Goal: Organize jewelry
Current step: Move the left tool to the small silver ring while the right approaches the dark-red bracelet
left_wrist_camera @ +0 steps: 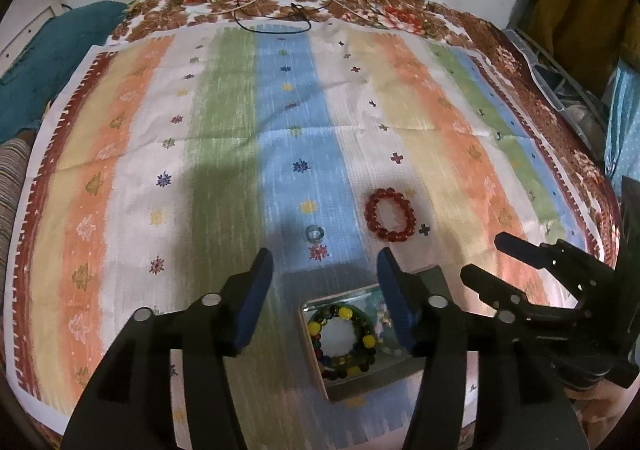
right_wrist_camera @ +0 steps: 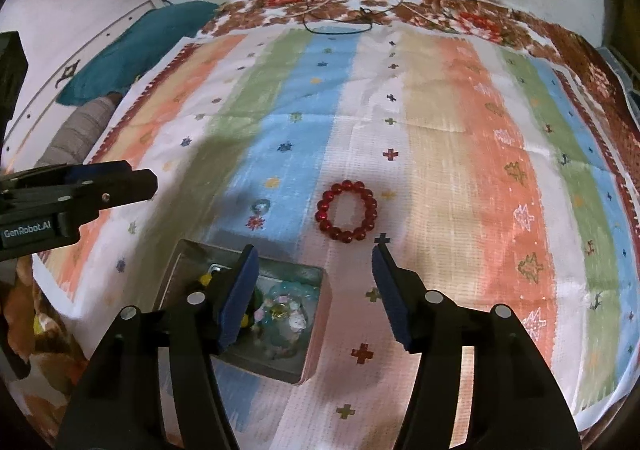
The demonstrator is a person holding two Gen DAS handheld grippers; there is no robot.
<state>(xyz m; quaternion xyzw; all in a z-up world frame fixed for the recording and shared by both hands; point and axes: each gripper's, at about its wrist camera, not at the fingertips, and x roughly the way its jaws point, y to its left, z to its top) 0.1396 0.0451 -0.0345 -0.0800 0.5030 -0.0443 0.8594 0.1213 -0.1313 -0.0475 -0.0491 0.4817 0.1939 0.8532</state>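
A red bead bracelet (left_wrist_camera: 390,214) lies on the striped cloth; it also shows in the right wrist view (right_wrist_camera: 346,216). A small clear ring (left_wrist_camera: 314,232) lies left of it, also in the right wrist view (right_wrist_camera: 261,205). A square metal box (left_wrist_camera: 340,390) holds a dark bracelet with yellow beads (left_wrist_camera: 343,338) and pale beads. The box (right_wrist_camera: 316,330) also shows in the right wrist view. My left gripper (left_wrist_camera: 326,262) is open and empty above the box. My right gripper (right_wrist_camera: 314,260) is open and empty, just short of the red bracelet; it also shows in the left wrist view (left_wrist_camera: 480,258).
The striped cloth (left_wrist_camera: 224,137) covers a bed with a floral blanket (left_wrist_camera: 360,5) at the far edge. Black cables (left_wrist_camera: 272,9) lie at the far edge by the wall. A teal pillow (right_wrist_camera: 132,49) lies at the left.
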